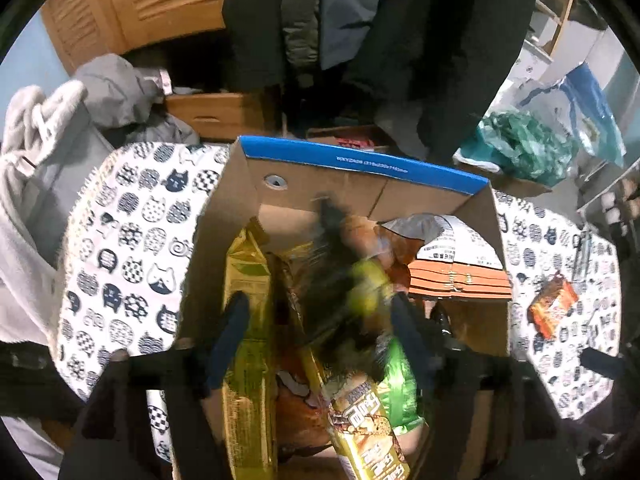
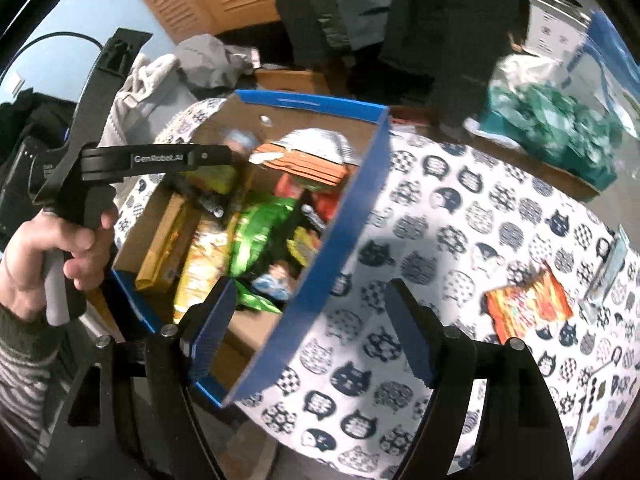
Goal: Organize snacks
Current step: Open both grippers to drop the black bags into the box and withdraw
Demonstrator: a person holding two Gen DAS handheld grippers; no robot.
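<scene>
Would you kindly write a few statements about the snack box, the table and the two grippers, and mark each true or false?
1. The cardboard box holds several snack packets. True.
2. The right gripper is shut on a packet. False: its jaws stand open with nothing between them, above the box's edge and the cat-print tablecloth.
3. An orange snack packet lies on the tablecloth outside the box. True.
4. The box's rim is red. False: the rim is blue.
5. The left gripper is over the tablecloth, away from the box. False: it is above the box's contents, jaws open, with a green packet below.
</scene>
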